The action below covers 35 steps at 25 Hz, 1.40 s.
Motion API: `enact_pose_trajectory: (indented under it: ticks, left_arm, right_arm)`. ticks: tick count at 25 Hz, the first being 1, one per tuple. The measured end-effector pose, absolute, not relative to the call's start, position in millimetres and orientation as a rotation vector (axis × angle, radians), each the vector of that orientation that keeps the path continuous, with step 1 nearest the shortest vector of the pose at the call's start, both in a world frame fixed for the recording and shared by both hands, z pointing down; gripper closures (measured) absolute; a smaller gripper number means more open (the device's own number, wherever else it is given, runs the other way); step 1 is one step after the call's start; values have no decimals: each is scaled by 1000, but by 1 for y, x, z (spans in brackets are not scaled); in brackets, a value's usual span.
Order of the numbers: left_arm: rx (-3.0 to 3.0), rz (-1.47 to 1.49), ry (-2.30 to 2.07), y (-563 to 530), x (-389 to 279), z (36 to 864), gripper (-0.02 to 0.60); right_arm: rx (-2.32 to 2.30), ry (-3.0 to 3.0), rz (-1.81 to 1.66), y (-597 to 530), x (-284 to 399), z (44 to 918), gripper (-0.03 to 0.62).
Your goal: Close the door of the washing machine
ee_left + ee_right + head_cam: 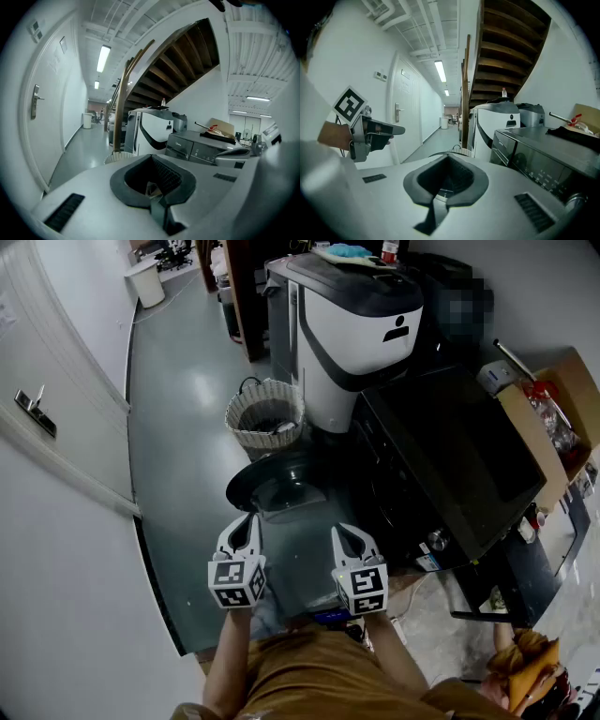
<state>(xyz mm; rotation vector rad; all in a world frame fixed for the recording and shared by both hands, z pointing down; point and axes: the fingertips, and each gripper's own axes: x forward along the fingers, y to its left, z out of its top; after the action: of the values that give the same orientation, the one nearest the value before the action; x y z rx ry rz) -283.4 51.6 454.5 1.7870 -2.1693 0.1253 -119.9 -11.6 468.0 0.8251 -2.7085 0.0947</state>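
The black washing machine (450, 451) stands at the right of the head view, its front facing left. Its round dark door (272, 486) hangs open, swung out low over the floor. My left gripper (246, 532) and right gripper (349, 540) are held side by side just short of the door, pointing at it, both shut and empty. The machine's control panel shows in the left gripper view (197, 149) and in the right gripper view (534, 161). My left gripper (153, 192) has its pads together. My right gripper (443, 192) looks the same, and the left gripper (396, 130) appears beside it.
A wicker basket (265, 415) stands on the floor just beyond the open door. Behind it is a white and black machine (347, 324). An open cardboard box (553, 418) lies to the right of the washer. A white wall with a door (37, 409) runs along the left.
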Motion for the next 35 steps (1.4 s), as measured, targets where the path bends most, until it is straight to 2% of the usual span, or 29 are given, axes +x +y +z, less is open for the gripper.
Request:
enact_pose_trajectory:
  ticks: [15, 26, 31, 35]
  left_arm:
    - [1755, 150, -2063, 50, -287, 489, 554]
    - [1722, 168, -2014, 39, -324, 522, 543]
    - [1709, 188, -1959, 30, -334, 544, 469]
    - [1714, 217, -1917, 17, -346, 561, 439]
  right_arm:
    - [790, -2676, 124, -17, -133, 485, 580]
    - [706, -2637, 123, -23, -176, 503, 580]
    - [684, -2601, 153, -27, -188, 518, 580]
    - [707, -2582, 145, -37, -200, 523, 580]
